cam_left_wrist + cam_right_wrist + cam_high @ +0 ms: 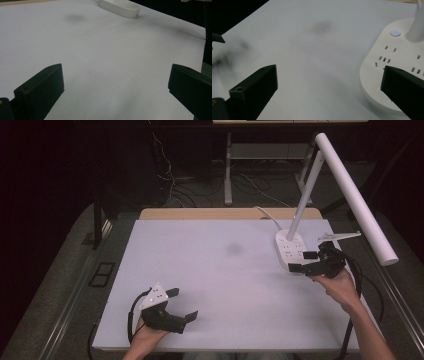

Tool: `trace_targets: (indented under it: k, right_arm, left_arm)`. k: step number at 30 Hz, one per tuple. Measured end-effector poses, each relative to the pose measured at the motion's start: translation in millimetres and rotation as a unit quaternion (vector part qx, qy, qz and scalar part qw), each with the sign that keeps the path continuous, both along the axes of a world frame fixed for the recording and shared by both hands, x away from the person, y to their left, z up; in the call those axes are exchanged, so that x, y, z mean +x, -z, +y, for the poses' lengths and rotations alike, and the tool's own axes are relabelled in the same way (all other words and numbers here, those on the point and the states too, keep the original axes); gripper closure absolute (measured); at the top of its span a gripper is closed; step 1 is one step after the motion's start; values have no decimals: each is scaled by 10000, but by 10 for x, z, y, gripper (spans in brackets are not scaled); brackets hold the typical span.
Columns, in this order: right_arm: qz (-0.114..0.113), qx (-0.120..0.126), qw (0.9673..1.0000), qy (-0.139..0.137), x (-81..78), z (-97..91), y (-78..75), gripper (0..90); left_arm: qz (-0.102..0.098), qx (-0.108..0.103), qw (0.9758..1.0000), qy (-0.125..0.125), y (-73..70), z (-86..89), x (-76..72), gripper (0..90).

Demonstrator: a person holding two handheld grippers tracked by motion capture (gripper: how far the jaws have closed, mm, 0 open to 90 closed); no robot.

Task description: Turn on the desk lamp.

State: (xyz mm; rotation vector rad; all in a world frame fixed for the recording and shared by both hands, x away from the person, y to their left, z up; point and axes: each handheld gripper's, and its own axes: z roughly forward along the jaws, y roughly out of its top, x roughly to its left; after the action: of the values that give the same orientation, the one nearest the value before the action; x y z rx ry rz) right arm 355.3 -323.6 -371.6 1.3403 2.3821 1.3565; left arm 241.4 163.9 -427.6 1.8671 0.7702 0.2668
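While the white table takes up most of the scene, the lamp rises off its socket base at the far right. The right gripper sits spread wide just beside that base, and the left gripper is wide too, near the front edge.

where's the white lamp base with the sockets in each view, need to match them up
High view: the lamp base sits at the right of the white table top, just beyond the right gripper.
Left gripper view: top centre, far off.
Right gripper view: right edge, close up, one jaw in front of it.
Shared landmark: the dark smudge on the table top.
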Motion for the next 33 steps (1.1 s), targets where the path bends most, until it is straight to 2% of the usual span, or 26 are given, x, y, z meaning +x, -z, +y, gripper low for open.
trace_targets:
  k: [15,25,29,30,32,33]
  right_arm:
    - [99,-8,9996,262,218,-151,-10,1]
    - [132,-107,9991,393,404,-231,-25,2]
    - [170,-284,9983,471,491,-247,-34,79]
    - [163,-371,9982,448,531,-261,-46,154]
    - [173,-397,9979,490,551,-265,-55,166]
    - [168,-418,9977,506,570,-274,-63,209]
  left_arm:
    - [0,-6,10000,-9,10,-7,15,0]
    - [10,-12,10000,-9,5,6,25,0]
    - [14,6,10000,-2,7,6,26,0]
    - [14,7,10000,0,8,4,26,0]
    - [11,8,10000,2,7,1,25,0]
    - [9,13,10000,9,7,1,25,0]
